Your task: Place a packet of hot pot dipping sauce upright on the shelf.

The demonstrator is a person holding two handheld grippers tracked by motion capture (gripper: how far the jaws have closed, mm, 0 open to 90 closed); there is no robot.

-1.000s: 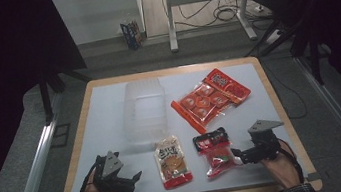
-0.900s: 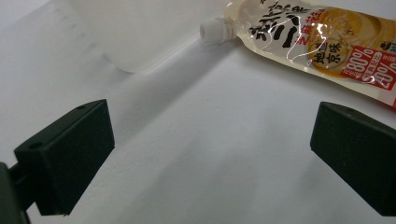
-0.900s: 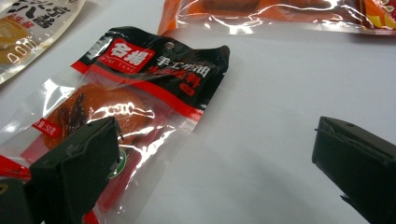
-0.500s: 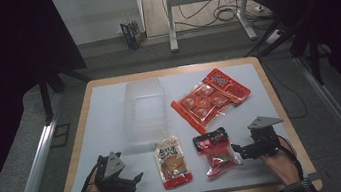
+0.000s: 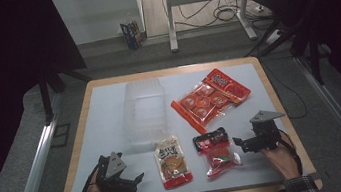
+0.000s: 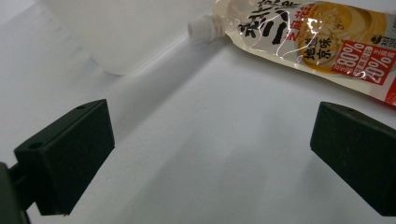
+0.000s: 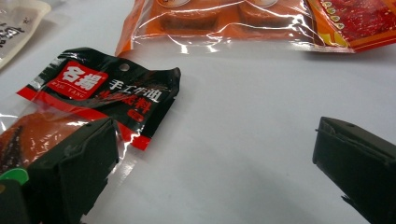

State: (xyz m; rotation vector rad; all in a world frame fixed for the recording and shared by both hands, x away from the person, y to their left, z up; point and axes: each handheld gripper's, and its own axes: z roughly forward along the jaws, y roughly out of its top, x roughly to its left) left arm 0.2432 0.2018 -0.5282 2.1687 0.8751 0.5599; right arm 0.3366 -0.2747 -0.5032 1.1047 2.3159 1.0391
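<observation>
My left gripper (image 5: 137, 178) (image 6: 210, 154) rests open on the white table near its front left, with bare table between its jaws. Just right of it lies a spouted drink pouch (image 5: 171, 160) (image 6: 317, 39) with an orange and red label. My right gripper (image 5: 238, 142) (image 7: 215, 168) is open at the front right, its tips beside a black and red sauce packet (image 5: 215, 150) (image 7: 88, 98). One jaw overlaps that packet's clear end; nothing is gripped.
A clear plastic bin (image 5: 144, 112) (image 6: 116, 32) stands mid table. An orange tray pack (image 5: 202, 104) (image 7: 215, 21) and a red snack bag (image 5: 227, 85) (image 7: 359, 18) lie at the back right. The wooden table rim (image 5: 170, 71) frames the white mat.
My right gripper has drifted slightly away from the sauce packet toward the right. The left gripper has barely shifted.
</observation>
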